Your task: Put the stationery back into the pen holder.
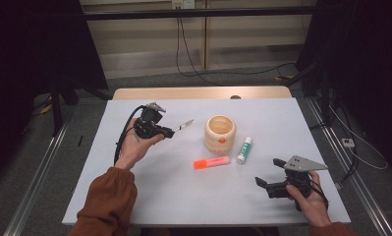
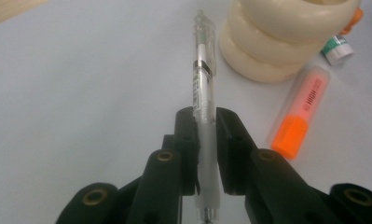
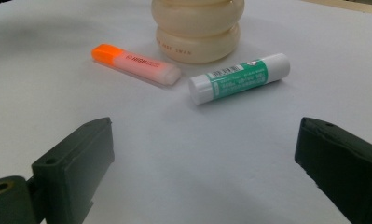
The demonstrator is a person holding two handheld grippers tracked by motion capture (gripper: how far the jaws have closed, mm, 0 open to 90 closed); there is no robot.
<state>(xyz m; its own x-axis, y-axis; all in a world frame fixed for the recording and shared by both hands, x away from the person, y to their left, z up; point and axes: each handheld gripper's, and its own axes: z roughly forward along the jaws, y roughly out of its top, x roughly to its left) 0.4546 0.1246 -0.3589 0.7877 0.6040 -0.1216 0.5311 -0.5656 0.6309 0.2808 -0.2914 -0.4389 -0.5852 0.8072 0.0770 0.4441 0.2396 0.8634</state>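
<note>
My left gripper (image 1: pixel 170 132) is held above the table's left half, shut on a clear pen (image 1: pixel 182 126) that points right toward the cream ribbed cup (image 1: pixel 220 133). In the left gripper view the pen (image 2: pixel 203 79) runs straight up between the jaws (image 2: pixel 206 140), its tip near the cup (image 2: pixel 286 37). An orange highlighter (image 1: pixel 211 162) lies in front of the cup, and a green-and-white glue stick (image 1: pixel 244 150) lies beside it. My right gripper (image 1: pixel 269 173) rests open at the front right. Its view looks over the glue stick (image 3: pixel 239 77), highlighter (image 3: pixel 136 64) and cup (image 3: pixel 197 28).
The white tabletop (image 1: pixel 149 187) ends in a wooden strip (image 1: pixel 198 92) at the far edge. Cables run over the floor behind the table, and dark stands flank both sides.
</note>
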